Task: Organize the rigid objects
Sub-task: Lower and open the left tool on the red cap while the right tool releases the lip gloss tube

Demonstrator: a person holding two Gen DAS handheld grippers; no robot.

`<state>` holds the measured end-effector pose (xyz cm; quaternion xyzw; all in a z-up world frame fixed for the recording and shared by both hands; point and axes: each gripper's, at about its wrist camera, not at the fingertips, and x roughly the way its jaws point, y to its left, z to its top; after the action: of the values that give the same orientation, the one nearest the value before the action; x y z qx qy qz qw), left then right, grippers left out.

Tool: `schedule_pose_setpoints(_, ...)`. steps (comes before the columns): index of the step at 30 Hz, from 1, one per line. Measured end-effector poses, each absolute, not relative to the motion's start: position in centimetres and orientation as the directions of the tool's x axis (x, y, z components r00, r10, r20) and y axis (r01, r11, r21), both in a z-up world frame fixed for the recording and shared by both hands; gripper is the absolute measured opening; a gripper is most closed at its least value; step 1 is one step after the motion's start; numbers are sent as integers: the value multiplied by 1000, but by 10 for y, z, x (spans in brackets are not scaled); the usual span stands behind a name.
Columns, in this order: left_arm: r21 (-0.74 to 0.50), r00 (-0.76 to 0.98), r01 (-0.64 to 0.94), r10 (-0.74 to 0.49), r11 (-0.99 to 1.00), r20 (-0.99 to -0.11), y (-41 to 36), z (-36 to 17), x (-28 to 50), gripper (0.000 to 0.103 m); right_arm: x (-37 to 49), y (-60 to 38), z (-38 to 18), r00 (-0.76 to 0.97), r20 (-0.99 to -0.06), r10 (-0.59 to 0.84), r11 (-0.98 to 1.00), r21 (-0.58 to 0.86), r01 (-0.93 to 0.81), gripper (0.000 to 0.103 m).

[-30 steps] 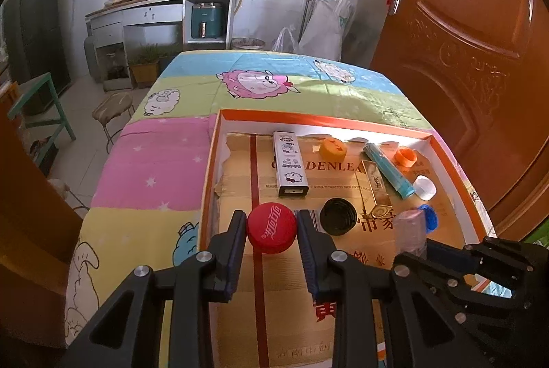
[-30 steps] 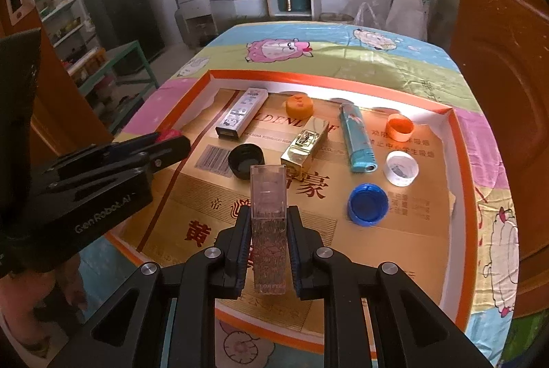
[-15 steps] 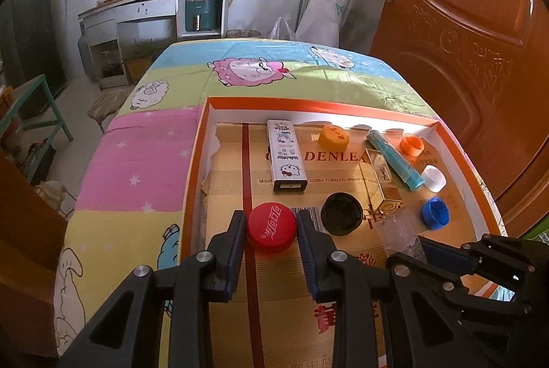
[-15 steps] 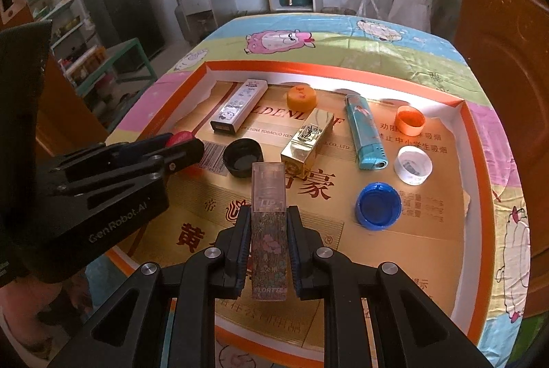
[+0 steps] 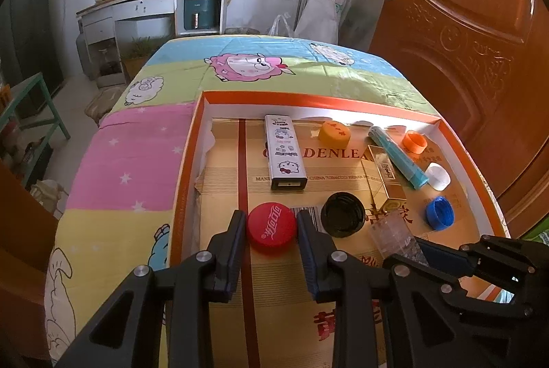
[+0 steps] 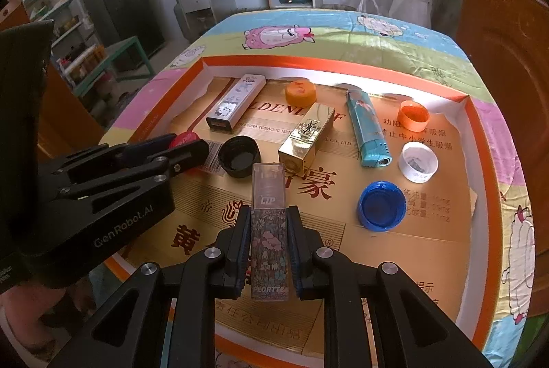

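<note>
Both clamped: L hand-held gripper (image 5: 271, 228) red cap (image 5: 271, 224), R hand-held gripper (image 6: 269, 242) lip tube (image 6: 268, 230).

A carved brown wooden door (image 5: 473, 35) stands right; a grey kitchen counter (image 5: 151, 4) with a teal appliance (image 5: 201, 12) sits behind.

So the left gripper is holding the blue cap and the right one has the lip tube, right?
Not quite. The left gripper holds the red cap, as the left wrist view shows; the blue cap lies loose in the tray. The right gripper does hold the lip tube.
</note>
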<state>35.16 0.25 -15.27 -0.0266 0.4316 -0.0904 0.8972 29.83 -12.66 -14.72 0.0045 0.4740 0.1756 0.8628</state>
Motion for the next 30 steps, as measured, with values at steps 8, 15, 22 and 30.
schedule_pose_setpoints(8,-92,619,155,-169,984,-767,-3,-154,348,35,298,-125,-149,498,-811,307,937,166,-308,22)
schedule_pose_setpoints(15,-98,625,163,-179,982,-760,-5,-153,347,41,296,-125,-148,511,-802,309,936,161,-313,25)
schedule_pose_setpoints(22,-103,631,151,-177,983,-755,-2,-147,343,41,292,-127,-140,533,-788,308,937,155,-312,27)
schedule_pose_setpoints(30,-88,669,141,-160,986,-726,-3,-128,331,41,281,-133,-125,567,-767,301,944,157,-289,43)
